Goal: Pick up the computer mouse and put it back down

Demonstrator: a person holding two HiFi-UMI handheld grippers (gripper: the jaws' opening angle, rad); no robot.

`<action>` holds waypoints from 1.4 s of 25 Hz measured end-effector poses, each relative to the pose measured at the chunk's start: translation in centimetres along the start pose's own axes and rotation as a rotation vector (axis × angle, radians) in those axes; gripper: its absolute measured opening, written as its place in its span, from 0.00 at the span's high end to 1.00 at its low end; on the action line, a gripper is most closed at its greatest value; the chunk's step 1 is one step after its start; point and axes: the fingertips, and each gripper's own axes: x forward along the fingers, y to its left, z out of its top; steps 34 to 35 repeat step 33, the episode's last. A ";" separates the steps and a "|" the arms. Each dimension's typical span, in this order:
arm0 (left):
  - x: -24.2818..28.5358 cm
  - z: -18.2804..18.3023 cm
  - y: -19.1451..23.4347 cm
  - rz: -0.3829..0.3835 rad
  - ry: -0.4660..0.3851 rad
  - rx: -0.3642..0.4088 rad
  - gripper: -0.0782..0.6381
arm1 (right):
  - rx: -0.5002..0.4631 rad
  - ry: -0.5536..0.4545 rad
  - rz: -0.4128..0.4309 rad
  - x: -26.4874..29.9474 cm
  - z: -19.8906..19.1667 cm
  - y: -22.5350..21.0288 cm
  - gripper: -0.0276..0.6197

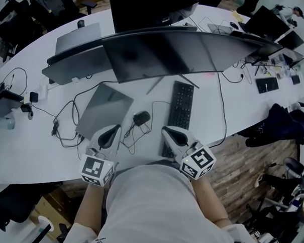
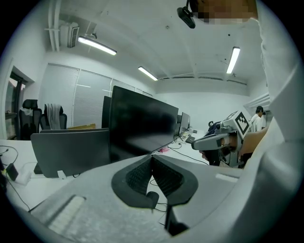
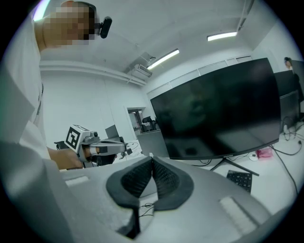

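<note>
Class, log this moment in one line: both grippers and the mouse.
left gripper: shut, empty | right gripper: shut, empty | mouse: on desk, left of keyboard, untouched

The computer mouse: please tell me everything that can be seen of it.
The computer mouse is small, black and rounded, apparently plastic. It lies flat on the white desk, between a closed grey laptop and a black keyboard. A thin dark cable leaves it. The left gripper and the right gripper do not touch it.
</note>
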 end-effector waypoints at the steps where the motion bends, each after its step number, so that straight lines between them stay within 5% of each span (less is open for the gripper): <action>1: 0.1 0.1 0.0 -0.002 -0.002 0.000 0.88 | -0.003 0.000 0.005 0.2 0.1 0.0 0.95; 35: 0.8 -0.7 -0.8 -0.043 0.016 0.004 0.88 | -0.050 0.003 -0.007 -0.2 0.2 0.6 0.95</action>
